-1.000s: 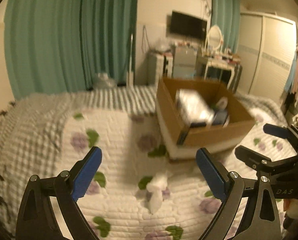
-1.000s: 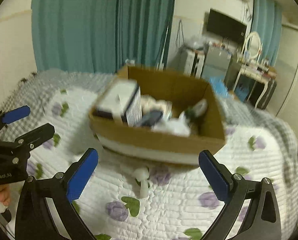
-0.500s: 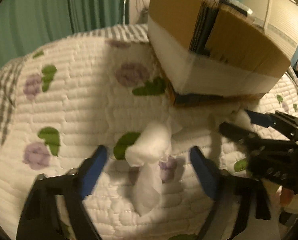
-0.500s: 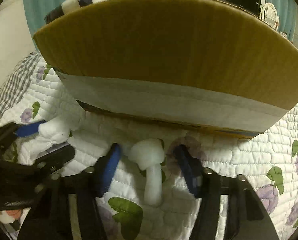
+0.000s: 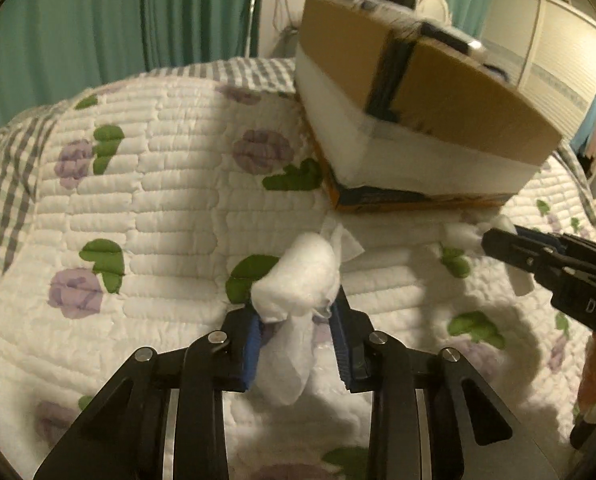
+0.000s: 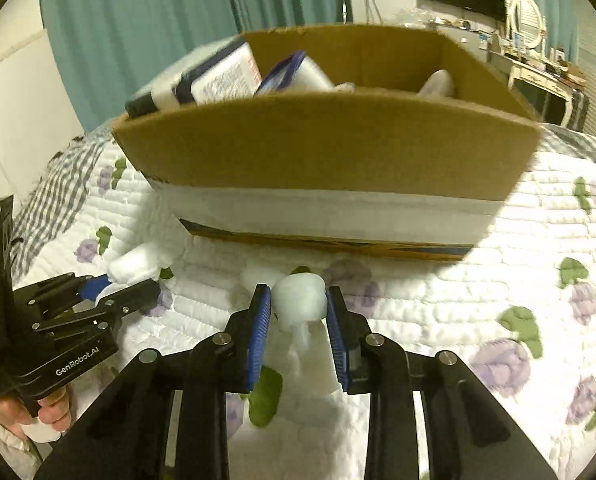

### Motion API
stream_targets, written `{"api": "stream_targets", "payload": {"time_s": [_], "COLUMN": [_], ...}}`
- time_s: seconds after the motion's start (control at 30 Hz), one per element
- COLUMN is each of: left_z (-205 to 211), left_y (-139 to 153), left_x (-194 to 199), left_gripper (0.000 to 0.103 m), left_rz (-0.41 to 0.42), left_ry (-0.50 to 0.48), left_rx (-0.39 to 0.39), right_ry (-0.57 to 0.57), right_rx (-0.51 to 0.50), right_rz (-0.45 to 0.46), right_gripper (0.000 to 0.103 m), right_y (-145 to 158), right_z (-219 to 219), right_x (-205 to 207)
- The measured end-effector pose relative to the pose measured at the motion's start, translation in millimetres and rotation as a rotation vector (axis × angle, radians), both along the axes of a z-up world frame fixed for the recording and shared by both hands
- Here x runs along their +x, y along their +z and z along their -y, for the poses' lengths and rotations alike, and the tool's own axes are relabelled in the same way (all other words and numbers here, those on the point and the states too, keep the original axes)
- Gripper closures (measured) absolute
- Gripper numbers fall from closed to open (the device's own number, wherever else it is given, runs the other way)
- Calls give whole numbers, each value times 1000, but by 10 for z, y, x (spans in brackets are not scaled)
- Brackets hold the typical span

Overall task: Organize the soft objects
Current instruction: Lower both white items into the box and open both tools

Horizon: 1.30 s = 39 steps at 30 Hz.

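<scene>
Two white mushroom-shaped soft toys lie on the floral quilt in front of a cardboard box [image 5: 458, 92]. My left gripper [image 5: 296, 320] is shut on one soft toy [image 5: 298, 276], its blue pads against the stem just under the cap. My right gripper [image 6: 298, 312] is shut on the other soft toy [image 6: 300, 298] the same way. In the left wrist view the right gripper [image 5: 498, 240] shows at the right with its toy [image 5: 458, 234]. In the right wrist view the left gripper [image 6: 118, 288] shows at the left with its toy [image 6: 134, 266].
The cardboard box [image 6: 330, 136] stands on the bed just beyond both grippers and holds packets and soft items [image 6: 226, 76]. The white quilt [image 5: 158, 200] spreads to the left and front. Teal curtains [image 6: 138, 20] and a dresser [image 6: 538, 60] stand behind the bed.
Both grippers came down from above the bed to the quilt by the box. Each went from wide open to shut on its white mushroom toy.
</scene>
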<state>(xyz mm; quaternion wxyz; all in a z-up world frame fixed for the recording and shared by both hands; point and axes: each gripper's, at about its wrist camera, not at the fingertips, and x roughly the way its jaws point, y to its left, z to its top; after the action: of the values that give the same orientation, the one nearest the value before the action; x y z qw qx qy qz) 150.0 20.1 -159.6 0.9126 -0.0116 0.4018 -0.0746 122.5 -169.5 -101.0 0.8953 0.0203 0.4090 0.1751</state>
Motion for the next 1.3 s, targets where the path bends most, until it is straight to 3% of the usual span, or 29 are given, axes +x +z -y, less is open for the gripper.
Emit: {"api": "stream_targets", "payload": {"time_s": [0.2, 0.4, 0.6, 0.8, 0.97, 1.07, 1.3], "left_z": [116, 279, 536, 771, 788, 823, 864], "left_y": [410, 1079, 1808, 2198, 2249, 2120, 1536], "left_x": [-345, -659, -503, -43, 612, 979, 1510], "left_gripper": [73, 73, 73, 73, 73, 73, 73], "left_rz": [66, 172, 289, 349, 332, 303, 201], "left_ry": [-20, -82, -135, -167, -139, -119, -82], "left_rx": [8, -25, -21, 1, -59, -33, 12], "right_ry": [13, 26, 7, -23, -30, -34, -46], "right_rx": [4, -4, -63, -32, -29, -37, -21], "right_rz": [58, 168, 281, 326, 324, 310, 173], "right_gripper": [75, 75, 75, 75, 75, 75, 75], "right_y": [461, 1196, 1862, 2264, 2401, 2319, 1593], "right_z": [101, 268, 314, 405, 407, 386, 353], "right_x": [-192, -355, -359, -28, 462, 809, 1488]}}
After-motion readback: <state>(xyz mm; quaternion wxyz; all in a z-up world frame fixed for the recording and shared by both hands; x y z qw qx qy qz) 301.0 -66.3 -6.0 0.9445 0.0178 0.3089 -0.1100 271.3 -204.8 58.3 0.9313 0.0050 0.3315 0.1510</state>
